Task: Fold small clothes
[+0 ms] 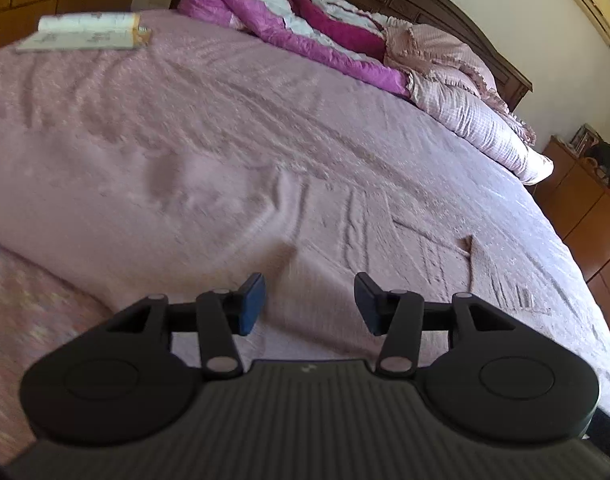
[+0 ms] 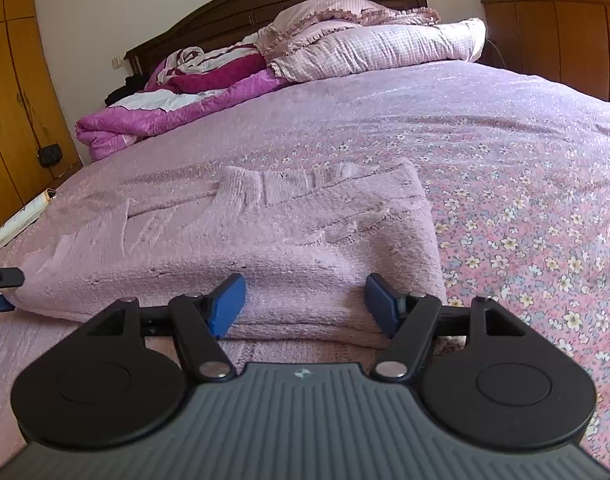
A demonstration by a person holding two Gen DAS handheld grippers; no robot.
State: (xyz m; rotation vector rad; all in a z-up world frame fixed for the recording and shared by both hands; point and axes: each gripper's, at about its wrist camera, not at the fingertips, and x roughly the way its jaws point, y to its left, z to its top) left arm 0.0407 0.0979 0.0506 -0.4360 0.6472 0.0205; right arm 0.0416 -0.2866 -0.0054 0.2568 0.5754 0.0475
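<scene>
Home bedroom. Wide bed point(image 2: 505, 128) under pink floral bedspread, dark carved wooden headboard point(image 2: 265, 0) against pale wall. Bedding heaped at head end — magenta quilt point(image 2: 165, 116), checked frilled pillows point(image 2: 377, 46). Orange-brown wooden wardrobe doors point(image 2: 13, 92) along one side, low wooden cabinet point(image 2: 553, 36) on other, small clutter on top. Open book point(image 1: 85, 32) lying at mattress edge — lived-in, domestic.
</scene>
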